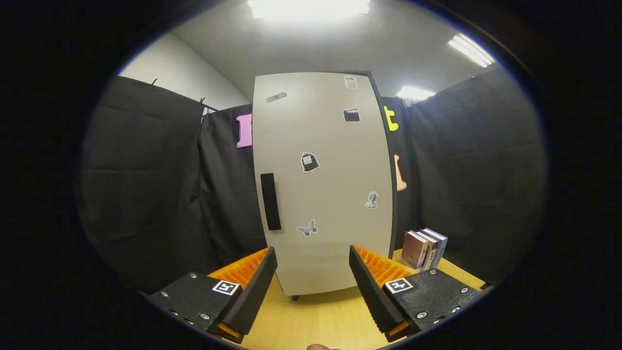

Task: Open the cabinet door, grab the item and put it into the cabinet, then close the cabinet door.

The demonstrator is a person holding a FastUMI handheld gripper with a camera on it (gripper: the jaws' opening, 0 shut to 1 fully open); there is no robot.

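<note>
Cabinet stands on the tabletop just beyond the tool, door shut; books beside it. Tool level, fingers spread, empty.

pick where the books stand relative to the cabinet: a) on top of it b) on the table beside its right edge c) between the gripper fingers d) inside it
b, the books stand upright on the table just right of the closed cabinet, beyond the open gripper, whose fingers hold nothing.
</note>
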